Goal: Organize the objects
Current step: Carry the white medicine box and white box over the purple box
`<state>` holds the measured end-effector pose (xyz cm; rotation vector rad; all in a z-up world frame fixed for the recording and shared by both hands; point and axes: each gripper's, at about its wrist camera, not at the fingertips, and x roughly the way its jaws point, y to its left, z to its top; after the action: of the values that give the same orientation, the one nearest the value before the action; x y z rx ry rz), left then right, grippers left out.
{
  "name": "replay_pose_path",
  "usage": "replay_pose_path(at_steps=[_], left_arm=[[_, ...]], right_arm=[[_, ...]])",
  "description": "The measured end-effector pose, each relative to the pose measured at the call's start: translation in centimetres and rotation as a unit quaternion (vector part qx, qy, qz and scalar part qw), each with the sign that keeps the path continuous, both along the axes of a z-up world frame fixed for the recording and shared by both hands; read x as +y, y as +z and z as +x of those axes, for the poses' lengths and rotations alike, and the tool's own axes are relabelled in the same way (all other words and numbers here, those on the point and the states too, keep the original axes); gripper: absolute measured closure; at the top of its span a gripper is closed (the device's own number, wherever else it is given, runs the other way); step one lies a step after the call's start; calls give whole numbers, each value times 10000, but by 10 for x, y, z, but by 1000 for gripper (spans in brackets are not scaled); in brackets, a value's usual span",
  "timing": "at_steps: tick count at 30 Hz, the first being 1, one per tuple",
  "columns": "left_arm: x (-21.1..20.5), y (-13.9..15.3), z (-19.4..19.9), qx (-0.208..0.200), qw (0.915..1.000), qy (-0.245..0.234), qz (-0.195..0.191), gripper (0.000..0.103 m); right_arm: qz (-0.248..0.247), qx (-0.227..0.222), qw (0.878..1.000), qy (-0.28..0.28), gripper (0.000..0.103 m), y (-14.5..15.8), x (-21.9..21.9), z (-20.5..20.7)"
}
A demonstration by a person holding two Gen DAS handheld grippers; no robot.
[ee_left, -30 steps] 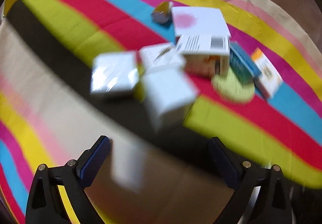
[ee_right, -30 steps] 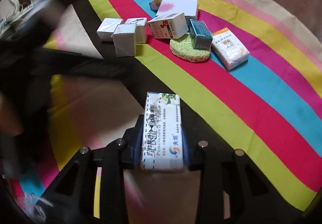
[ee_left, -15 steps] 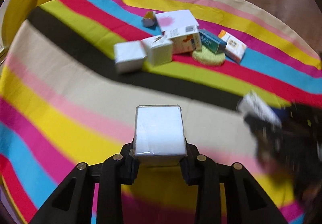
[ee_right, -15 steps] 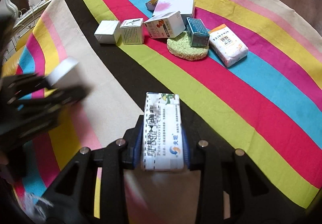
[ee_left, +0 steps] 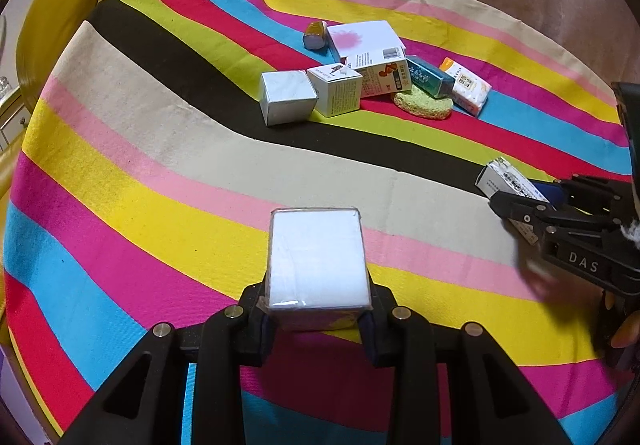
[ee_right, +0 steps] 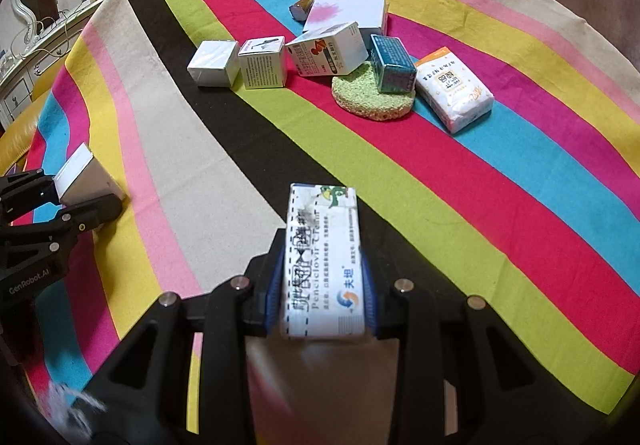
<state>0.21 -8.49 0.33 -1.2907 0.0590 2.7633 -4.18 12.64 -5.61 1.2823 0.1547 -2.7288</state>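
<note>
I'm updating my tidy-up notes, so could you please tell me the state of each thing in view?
Left tool: shut on white box.
Right tool: shut on cream box.
Silver box: resting on cloth.
Sponge: flat, under teal box.
Tissue pack: lying flat.
</note>
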Motion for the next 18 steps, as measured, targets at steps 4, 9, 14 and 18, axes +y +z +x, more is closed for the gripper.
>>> replay_pose_path(at_steps=[4, 9, 14, 18], left_arm=[[-2, 1, 0, -3, 10000, 33, 12, 68], [-5, 2, 2, -7, 10000, 41, 51, 68], [-5, 2, 2, -16, 10000, 47, 79, 68], [-6, 2, 2, -10, 10000, 46, 39, 68]], right_arm=[[-28, -8, 10000, -1, 66, 0, 2, 0], [60, 7, 10000, 3, 67, 0, -1, 1], [100, 10, 9996, -279, 67, 0, 1, 6], [-233, -31, 9964, -817, 66, 2, 3, 37]])
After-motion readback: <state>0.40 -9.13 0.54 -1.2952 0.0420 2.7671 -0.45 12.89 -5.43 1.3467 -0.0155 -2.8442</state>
